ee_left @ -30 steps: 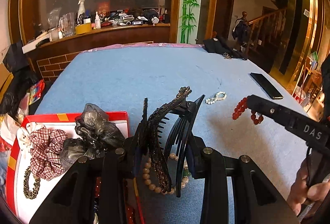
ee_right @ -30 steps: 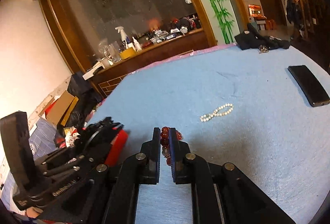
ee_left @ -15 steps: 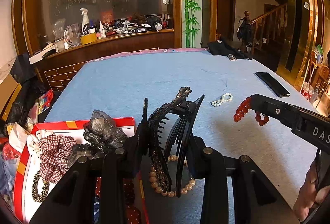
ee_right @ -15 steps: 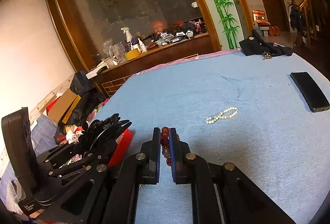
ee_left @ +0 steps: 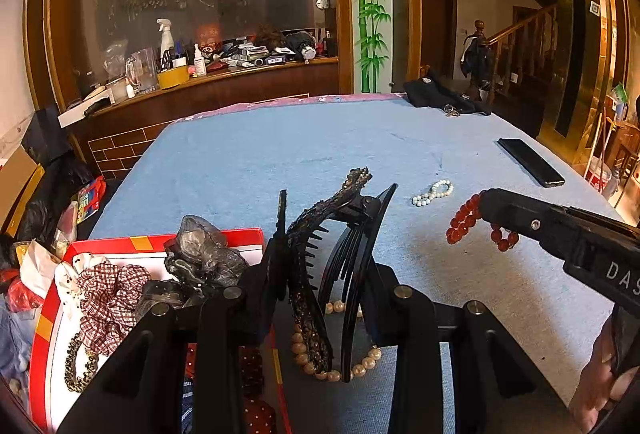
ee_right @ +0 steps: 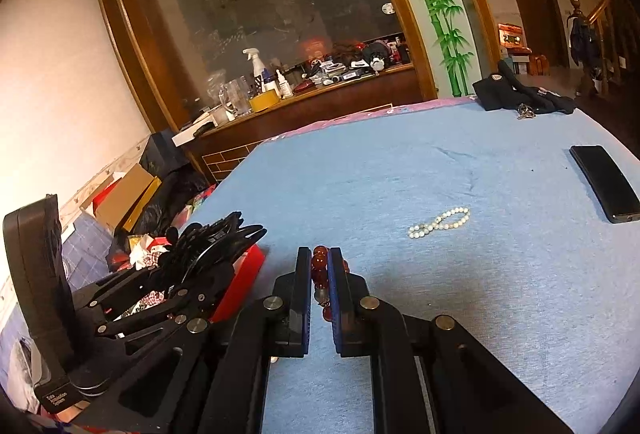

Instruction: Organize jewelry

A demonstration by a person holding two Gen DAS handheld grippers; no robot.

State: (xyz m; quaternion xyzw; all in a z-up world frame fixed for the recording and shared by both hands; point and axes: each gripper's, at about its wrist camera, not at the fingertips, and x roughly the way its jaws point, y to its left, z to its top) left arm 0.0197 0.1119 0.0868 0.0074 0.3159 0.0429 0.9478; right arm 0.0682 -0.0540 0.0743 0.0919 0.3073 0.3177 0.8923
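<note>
My left gripper (ee_left: 324, 270) is shut on a black beaded hair claw clip (ee_left: 340, 234) and holds it above the blue table, just right of the red-rimmed box (ee_left: 48, 314). A cream pearl necklace (ee_left: 336, 366) lies on the cloth below the clip. My right gripper (ee_right: 320, 266) is shut on a red bead bracelet (ee_right: 319, 266), held above the table; it also shows in the left wrist view (ee_left: 464, 220). A white pearl bracelet (ee_right: 438, 222) lies on the cloth ahead.
The box holds a plaid scrunchie (ee_left: 108, 298), a grey organza scrunchie (ee_left: 204, 254) and a chain (ee_left: 78, 370). A black phone (ee_right: 608, 182) lies at the right. Dark clothing with keys (ee_right: 520, 98) sits at the far edge. A cluttered counter (ee_left: 200, 70) stands behind.
Both grippers have risen and tilted slightly, keeping their holds. The red bracelet stays in the right gripper and the claw clip in the left.
</note>
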